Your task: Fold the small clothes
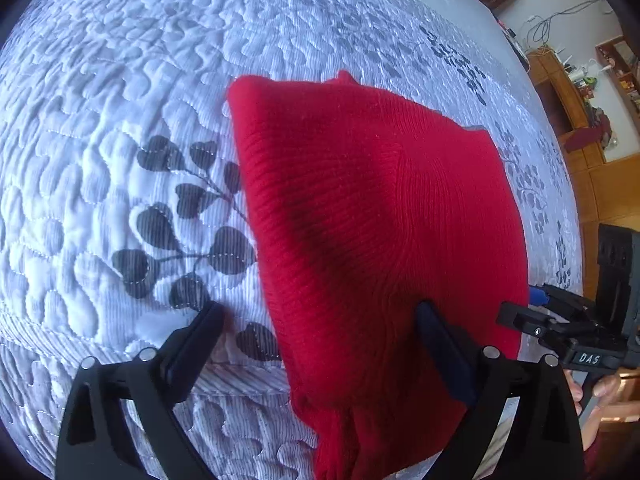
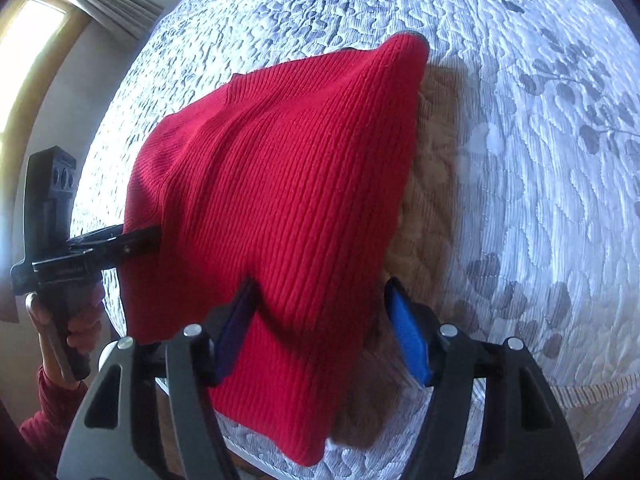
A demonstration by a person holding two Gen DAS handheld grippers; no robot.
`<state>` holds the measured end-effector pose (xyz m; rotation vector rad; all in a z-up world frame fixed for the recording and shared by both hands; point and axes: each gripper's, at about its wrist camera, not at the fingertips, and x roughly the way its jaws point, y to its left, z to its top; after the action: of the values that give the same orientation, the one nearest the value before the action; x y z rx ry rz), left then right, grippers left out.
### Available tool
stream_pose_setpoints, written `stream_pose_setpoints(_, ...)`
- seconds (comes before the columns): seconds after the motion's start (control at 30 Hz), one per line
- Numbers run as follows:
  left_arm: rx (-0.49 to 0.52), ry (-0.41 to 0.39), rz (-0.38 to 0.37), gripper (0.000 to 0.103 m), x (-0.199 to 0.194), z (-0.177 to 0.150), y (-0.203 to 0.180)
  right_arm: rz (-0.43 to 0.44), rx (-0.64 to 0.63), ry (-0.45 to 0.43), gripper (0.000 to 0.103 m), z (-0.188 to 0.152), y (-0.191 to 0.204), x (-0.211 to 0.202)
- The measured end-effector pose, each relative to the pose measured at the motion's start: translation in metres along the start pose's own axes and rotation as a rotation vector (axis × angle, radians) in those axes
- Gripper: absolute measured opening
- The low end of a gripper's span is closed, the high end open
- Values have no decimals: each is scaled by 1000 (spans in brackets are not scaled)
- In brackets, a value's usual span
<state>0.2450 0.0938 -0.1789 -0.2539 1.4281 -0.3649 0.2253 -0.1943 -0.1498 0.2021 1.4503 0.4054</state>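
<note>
Red knitted garment (image 1: 360,216) is lifted above the bed, hanging over the white quilted bedspread (image 1: 100,160) with its grey leaf print. It hangs folded, with ribbed knit on the outside and a lower corner drooping toward the near edge of the bed.

Left gripper (image 1: 320,344) has its jaws spread wide in its own camera. The left finger (image 1: 200,332) is over bare bedspread, and the right finger (image 1: 444,352) lies against the red cloth, so this view shows no pinch. In the right wrist view, however, the left gripper (image 2: 136,240) comes from the side and its tip meets the left edge of the garment; I cannot tell from there if it holds the edge.

Right gripper (image 2: 320,328) also has its jaws spread, with blue pads (image 2: 408,336) visible. The cloth passes between the two fingers and drapes over the left one. The garment throws a brownish shadow on the bedspread just beside its right edge.

A wooden cabinet (image 1: 568,92) stands beyond the bed, and a curtained window (image 2: 36,40) is at the far left
</note>
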Motion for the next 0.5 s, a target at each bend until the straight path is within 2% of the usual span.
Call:
stream_pose_setpoints(0.03,-8,-1,-9,96,-1,1,-1,1,2,2,67,2,0,2)
stream_pose_setpoints(0.13,8,23,-96,87,3,3,-10,-7,-1,2,69,5,1,6)
stream_pose_setpoints(0.2,21,21,-57,87,8,3,-14,-3,-2,4,70,6,1,9)
stream_pose_setpoints(0.3,22,-4,-39,86,11,3,-16,9,-2,10,70,8,1,13)
stream_pose_setpoints(0.37,36,-18,-30,73,9,3,-20,25,-2,9,70,9,0,15)
stream_pose_setpoints(0.5,29,-29,-25,62,5,3,-22,52,-10,3,64,10,0,16)
